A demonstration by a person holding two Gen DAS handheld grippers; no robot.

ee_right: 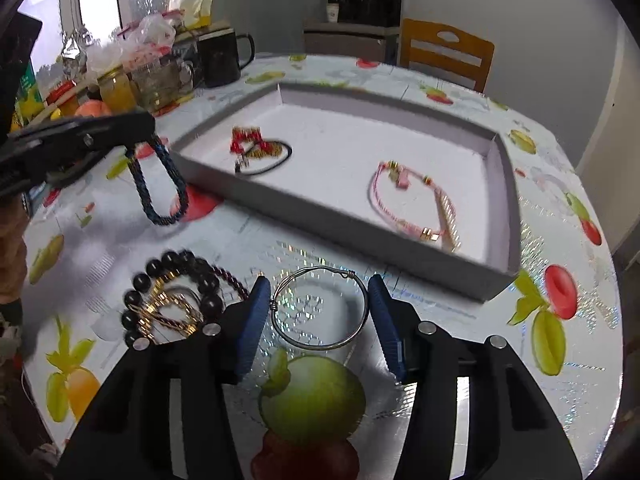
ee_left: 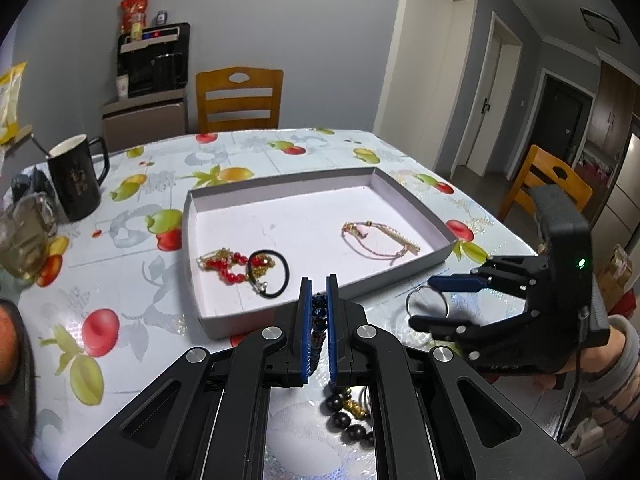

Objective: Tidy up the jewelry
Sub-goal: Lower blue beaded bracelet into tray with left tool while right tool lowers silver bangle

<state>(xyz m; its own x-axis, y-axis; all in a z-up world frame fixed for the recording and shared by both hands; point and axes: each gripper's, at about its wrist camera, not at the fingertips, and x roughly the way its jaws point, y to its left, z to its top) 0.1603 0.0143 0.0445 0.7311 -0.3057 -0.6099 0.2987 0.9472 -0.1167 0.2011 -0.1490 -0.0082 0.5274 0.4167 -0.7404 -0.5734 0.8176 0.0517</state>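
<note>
Your left gripper (ee_left: 319,304) pinches the dark blue braided bracelet (ee_right: 160,184), hanging clear of the table beside the tray's (ee_right: 496,280) near-left edge. Right gripper (ee_right: 316,312) straddles the silver wire bangle (ee_right: 320,308) near the table's front edge, right pad apart. Closing off-centre could make it skid.

One shallow grey tray (ee_left: 224,196) on the counter (ee_left: 120,280) holds three pieces of jewelry, with three more bracelets outside it, one black mug (ee_left: 76,178) nearby, two wooden chairs behind, and two pairs of tongs over the spread.
</note>
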